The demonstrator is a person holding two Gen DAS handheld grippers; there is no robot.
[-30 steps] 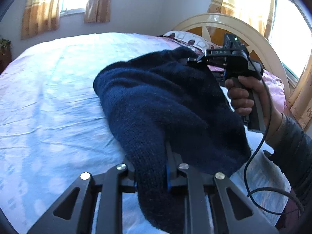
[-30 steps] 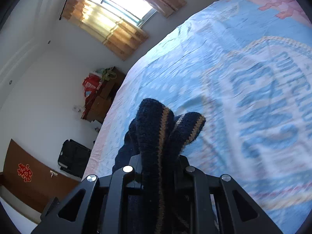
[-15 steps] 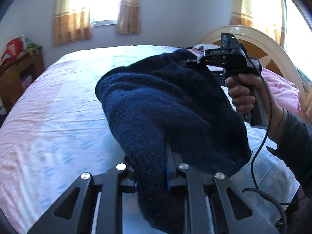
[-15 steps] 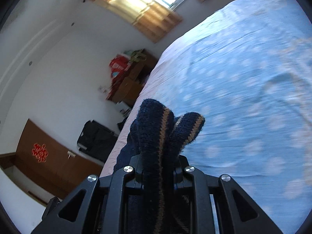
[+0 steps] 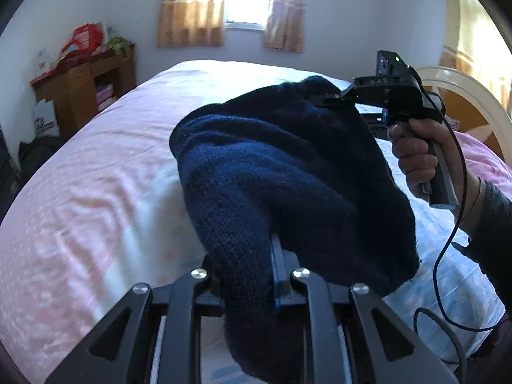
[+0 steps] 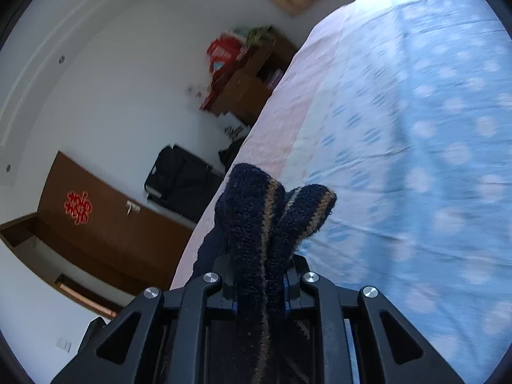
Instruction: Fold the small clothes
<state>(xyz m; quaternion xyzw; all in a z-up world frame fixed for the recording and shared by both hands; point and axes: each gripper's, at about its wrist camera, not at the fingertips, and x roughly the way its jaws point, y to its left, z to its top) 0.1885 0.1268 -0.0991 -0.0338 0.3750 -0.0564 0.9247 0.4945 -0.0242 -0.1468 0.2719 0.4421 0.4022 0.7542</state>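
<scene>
A dark navy knitted sweater (image 5: 288, 176) hangs between my two grippers above the bed. My left gripper (image 5: 248, 275) is shut on its near edge, the knit bunched between the fingers. My right gripper (image 5: 323, 99), held by a hand at the right in the left wrist view, is shut on the far edge. In the right wrist view my right gripper (image 6: 260, 284) pinches a folded part of the sweater (image 6: 256, 211) with a tan stripe along its hem. The fingertips are hidden by the knit.
The bed (image 5: 96, 192) has a pink and pale blue dotted sheet (image 6: 416, 160). A cream headboard (image 5: 473, 102) stands at the right. A wooden shelf (image 5: 83, 89) with red bags stands at the left wall. A black bag (image 6: 182, 182) and a brown cabinet (image 6: 105, 227) stand beyond the bed edge.
Both grippers have swung to the left with the sweater held between them; the window, shelf and cabinet have come into view. The grips have not changed.
</scene>
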